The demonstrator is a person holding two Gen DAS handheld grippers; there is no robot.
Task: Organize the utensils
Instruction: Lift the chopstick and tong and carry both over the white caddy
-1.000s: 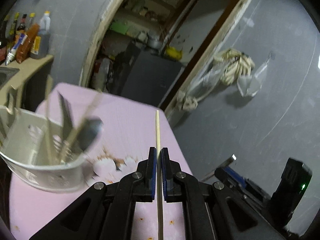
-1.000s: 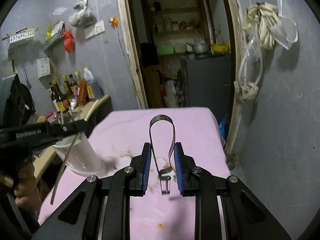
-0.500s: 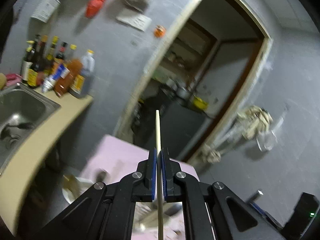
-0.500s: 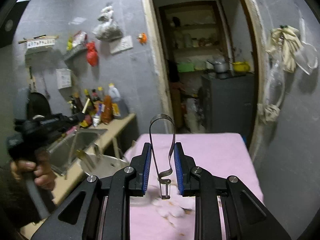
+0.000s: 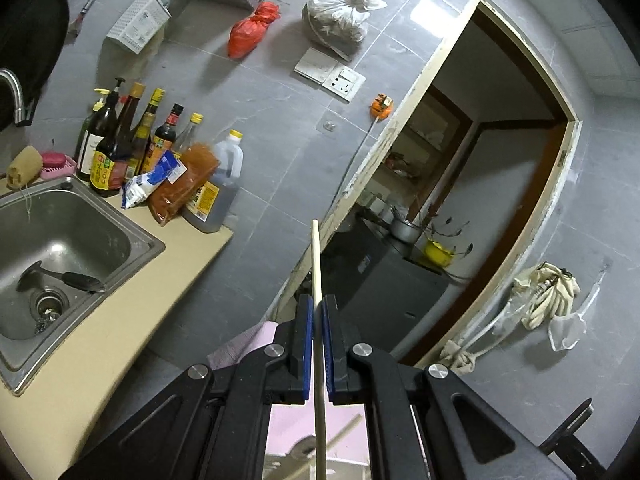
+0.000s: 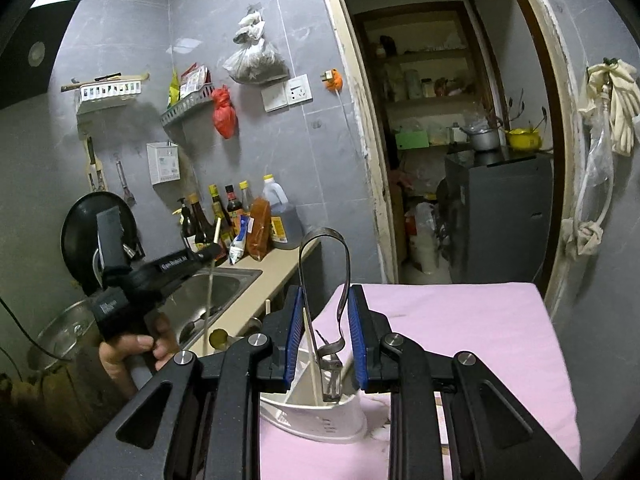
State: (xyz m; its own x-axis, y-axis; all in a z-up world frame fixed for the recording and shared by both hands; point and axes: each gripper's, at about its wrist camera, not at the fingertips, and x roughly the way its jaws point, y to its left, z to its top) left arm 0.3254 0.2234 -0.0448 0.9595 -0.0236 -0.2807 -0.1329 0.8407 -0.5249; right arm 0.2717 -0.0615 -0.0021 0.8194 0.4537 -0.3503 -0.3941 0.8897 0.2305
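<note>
Pink-covered table runs toward an open doorway, grey tiled wall left, steel sink set in the beige counter beside it. Left gripper is pinched tight on a wooden chopstick, aimed over the counter's edge. Right gripper squeezes a metal peeler above the white utensil holder at the table's near-left corner.

Pale matt wooden chopstick, glossy bent metal peeler, dull steel sink, pink cloth table cover.
</note>
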